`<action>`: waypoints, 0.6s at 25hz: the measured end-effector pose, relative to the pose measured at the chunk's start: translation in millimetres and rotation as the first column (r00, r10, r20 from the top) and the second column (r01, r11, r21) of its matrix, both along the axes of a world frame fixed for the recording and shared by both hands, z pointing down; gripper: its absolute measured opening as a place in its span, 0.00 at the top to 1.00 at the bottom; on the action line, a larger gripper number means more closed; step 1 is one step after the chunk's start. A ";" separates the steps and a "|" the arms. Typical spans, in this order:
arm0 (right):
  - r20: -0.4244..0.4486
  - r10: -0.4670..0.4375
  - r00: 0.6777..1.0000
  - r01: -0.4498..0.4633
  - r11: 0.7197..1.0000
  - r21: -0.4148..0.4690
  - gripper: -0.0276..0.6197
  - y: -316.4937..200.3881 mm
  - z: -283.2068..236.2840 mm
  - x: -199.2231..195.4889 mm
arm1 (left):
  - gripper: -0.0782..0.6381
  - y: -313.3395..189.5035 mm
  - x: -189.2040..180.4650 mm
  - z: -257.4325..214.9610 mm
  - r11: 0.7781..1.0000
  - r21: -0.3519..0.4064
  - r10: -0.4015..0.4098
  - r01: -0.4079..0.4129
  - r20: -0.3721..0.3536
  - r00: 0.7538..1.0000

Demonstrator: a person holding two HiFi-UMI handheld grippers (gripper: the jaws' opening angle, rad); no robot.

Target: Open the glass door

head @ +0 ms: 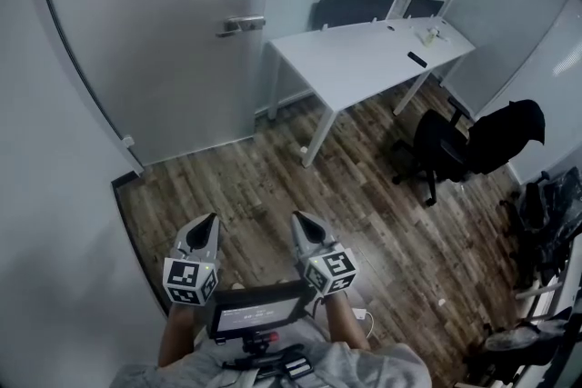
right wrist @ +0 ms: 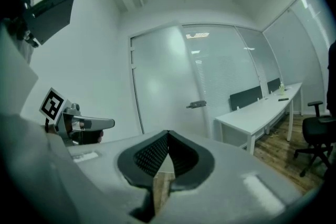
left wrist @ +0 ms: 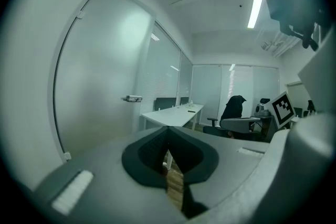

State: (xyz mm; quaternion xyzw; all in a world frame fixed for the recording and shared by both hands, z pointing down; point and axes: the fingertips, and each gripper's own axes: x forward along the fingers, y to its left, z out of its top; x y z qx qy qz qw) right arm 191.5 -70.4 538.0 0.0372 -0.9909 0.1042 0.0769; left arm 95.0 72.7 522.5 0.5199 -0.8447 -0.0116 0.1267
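The frosted glass door (head: 155,41) stands closed at the far left, its metal lever handle (head: 241,24) near its right edge. Low in the head view my left gripper (head: 207,221) and right gripper (head: 300,220) are held side by side over the wood floor, well short of the door. Both are shut with nothing between the jaws. From the left gripper view the door (left wrist: 100,76) and handle (left wrist: 133,98) lie ahead to the left of the shut tips (left wrist: 168,127). The right gripper view shows the handle (right wrist: 197,105) beyond its closed tips (right wrist: 168,132).
A white desk (head: 364,50) stands right of the door, with small items on its top. A black office chair (head: 446,145) draped with a dark jacket (head: 509,127) is at the right. More dark gear (head: 546,223) crowds the right wall. A small screen (head: 259,309) hangs at the person's chest.
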 end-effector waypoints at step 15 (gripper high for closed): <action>-0.005 0.026 1.000 -0.026 0.999 0.031 0.95 26.9 -0.8 -33.3 | 0.89 13.3 -35.7 -12.1 0.999 0.043 0.032 -0.034 0.034 0.999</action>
